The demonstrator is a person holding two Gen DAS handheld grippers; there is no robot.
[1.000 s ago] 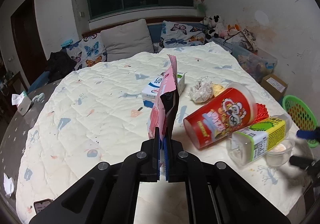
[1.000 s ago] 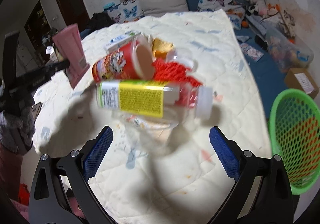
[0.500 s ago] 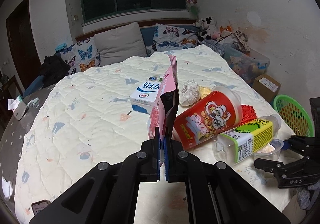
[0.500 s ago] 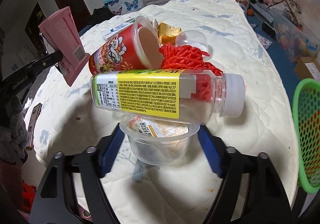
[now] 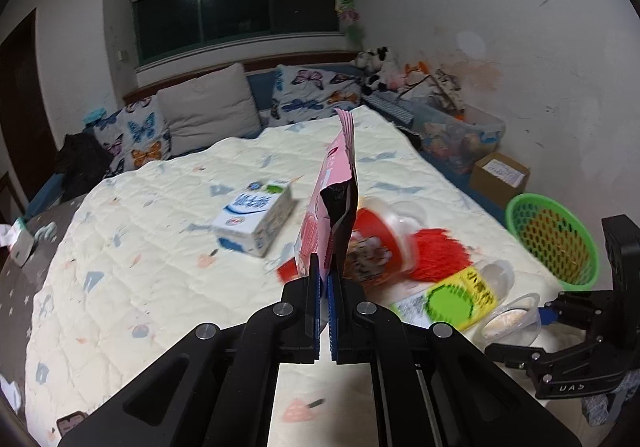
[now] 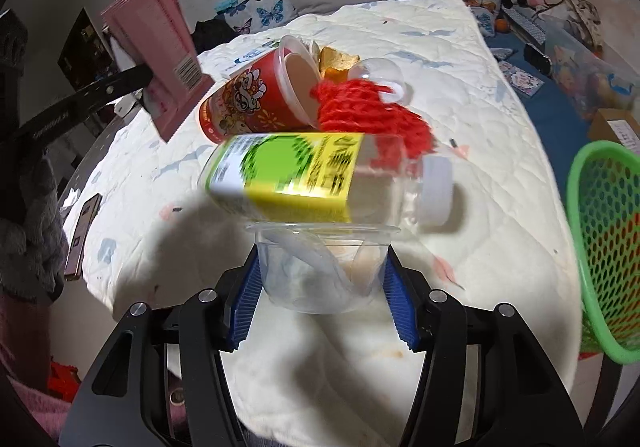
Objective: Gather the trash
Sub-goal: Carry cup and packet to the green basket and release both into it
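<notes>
My left gripper (image 5: 324, 279) is shut on a pink snack bag (image 5: 334, 203) and holds it upright above the quilt; the bag also shows in the right wrist view (image 6: 160, 47). My right gripper (image 6: 322, 283) is shut on a clear plastic cup (image 6: 320, 267), which also shows in the left wrist view (image 5: 512, 321). Just beyond the cup lies a clear bottle with a yellow-green label (image 6: 304, 175), then a red paper cup (image 6: 256, 99) on its side, red netting (image 6: 372, 115) and a clear lid (image 6: 380, 75).
A green mesh basket (image 6: 600, 247) stands off the bed's right edge; it also shows in the left wrist view (image 5: 552, 243). A white and blue carton (image 5: 256, 219) lies mid-quilt. A phone (image 6: 82, 235) lies at the left edge. Boxes and toys line the right wall.
My right gripper has closed in on the clear cup and now grips it. The bottle has rolled, its label turned. My left gripper keeps hold of the pink bag and has shifted view leftward.
</notes>
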